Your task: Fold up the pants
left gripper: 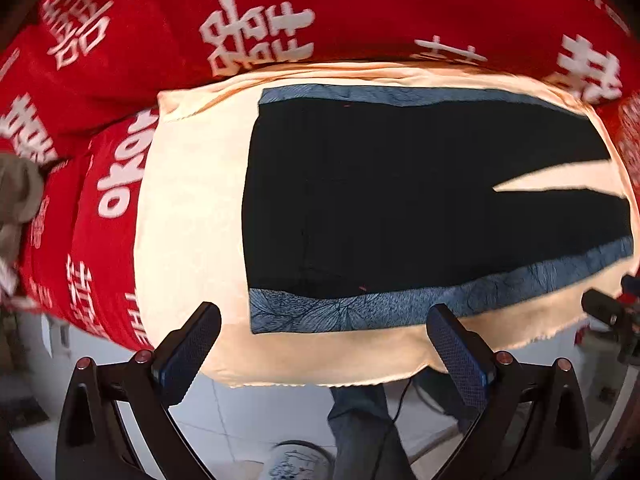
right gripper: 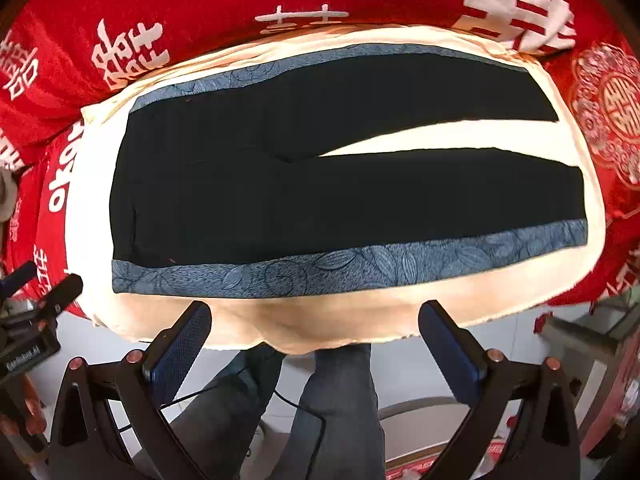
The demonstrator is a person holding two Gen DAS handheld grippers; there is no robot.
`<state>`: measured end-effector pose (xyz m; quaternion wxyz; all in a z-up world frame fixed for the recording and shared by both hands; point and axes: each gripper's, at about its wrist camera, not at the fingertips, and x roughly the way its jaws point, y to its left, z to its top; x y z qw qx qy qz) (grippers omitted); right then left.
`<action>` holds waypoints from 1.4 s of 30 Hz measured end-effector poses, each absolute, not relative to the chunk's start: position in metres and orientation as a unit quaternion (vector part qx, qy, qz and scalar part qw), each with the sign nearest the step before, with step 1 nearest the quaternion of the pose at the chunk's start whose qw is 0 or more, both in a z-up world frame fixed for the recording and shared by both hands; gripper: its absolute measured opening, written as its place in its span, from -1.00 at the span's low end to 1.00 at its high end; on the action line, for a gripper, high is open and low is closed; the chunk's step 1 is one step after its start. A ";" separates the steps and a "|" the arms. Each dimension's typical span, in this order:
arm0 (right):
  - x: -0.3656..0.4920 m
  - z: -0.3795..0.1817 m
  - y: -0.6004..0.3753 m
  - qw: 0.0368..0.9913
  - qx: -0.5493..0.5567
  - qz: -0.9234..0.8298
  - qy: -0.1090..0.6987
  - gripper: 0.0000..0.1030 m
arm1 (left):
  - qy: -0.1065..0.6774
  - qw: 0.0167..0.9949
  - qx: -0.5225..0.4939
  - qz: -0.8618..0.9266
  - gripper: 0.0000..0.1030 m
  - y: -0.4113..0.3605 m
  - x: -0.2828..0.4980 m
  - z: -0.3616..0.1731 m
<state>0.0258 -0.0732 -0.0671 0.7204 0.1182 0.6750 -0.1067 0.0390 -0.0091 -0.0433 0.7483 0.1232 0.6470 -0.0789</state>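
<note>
A pair of black pants (right gripper: 320, 184) is seen laid out flat on a pale peach cloth (right gripper: 92, 200). The pants are spread open, with the waist toward the left edge of the cloth and the two legs stretched toward the right edge. A long thin gap of peach cloth is seen between the legs. The black fabric looks smooth and dark, with hardly any folds. A blue strip (right gripper: 360, 268) with a leaf pattern is seen along the outer side of each leg, one beside the near edge of the cloth and one beside the far edge.

The peach cloth is soft, and its near edge looks a little frayed. It is laid over a red blanket (right gripper: 200, 4) that is printed with big white signs. The blanket is seen past the far, left and right edges of the cloth.

The left tongs (left gripper: 324, 340) are held wide open over the near edge of the cloth, and nothing is held in them. The right tongs (right gripper: 316, 336) are also held wide open at the near edge, and nothing is held in them. The fingers (right gripper: 182, 348) are black, with dark blue bumpy pads. The pants are not touched by either pair.

Below the cloth, a light tiled floor (left gripper: 248, 408) and a person's legs (right gripper: 340, 400) in dark gray trousers are seen.
</note>
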 end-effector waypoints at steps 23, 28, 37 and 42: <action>0.034 -0.173 -0.082 0.712 0.211 0.000 0.669 1.00 | 0.672 0.733 0.106 -0.031 1.00 -0.009 0.027 -0.149; 0.030 -0.188 -0.070 0.717 0.278 0.045 0.638 1.00 | 0.643 0.763 0.042 -0.053 1.00 0.020 0.024 -0.149; -0.005 -0.276 -0.056 0.624 0.453 0.140 0.621 0.07 | 0.655 0.737 -0.107 -0.126 1.00 0.067 0.009 -0.168; -0.013 -0.293 -0.073 0.632 0.520 0.130 0.559 0.07 | 0.659 0.723 -0.145 -0.148 1.00 0.069 -0.002 -0.178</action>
